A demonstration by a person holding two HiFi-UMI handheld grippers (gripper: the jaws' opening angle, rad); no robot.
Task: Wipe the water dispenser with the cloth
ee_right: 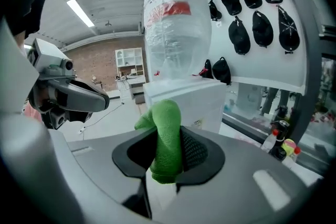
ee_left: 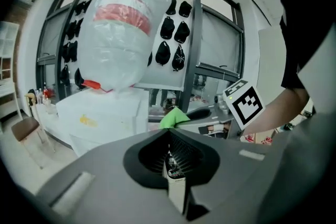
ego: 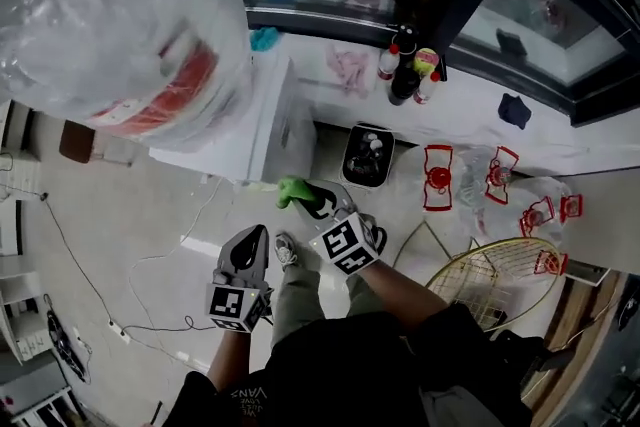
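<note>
Water dispenser (ego: 265, 130) looked unwiped; my right gripper (ee_right: 167, 157) clamped the green cloth (ee_right: 165, 134) near it, and my left gripper (ee_left: 170, 162) was closed, empty.

The right claw (ego: 303, 197) grips a bunched green cloth (ego: 292, 190) just beside the lower front of the white water dispenser (ego: 262, 120), whose plastic-wrapped bottle (ego: 115, 15) fills the view at 10 o'clock, while the left claw (ego: 256, 237) hangs at 7 o'clock of the cloth, above the floor (ego: 150, 215).
</note>
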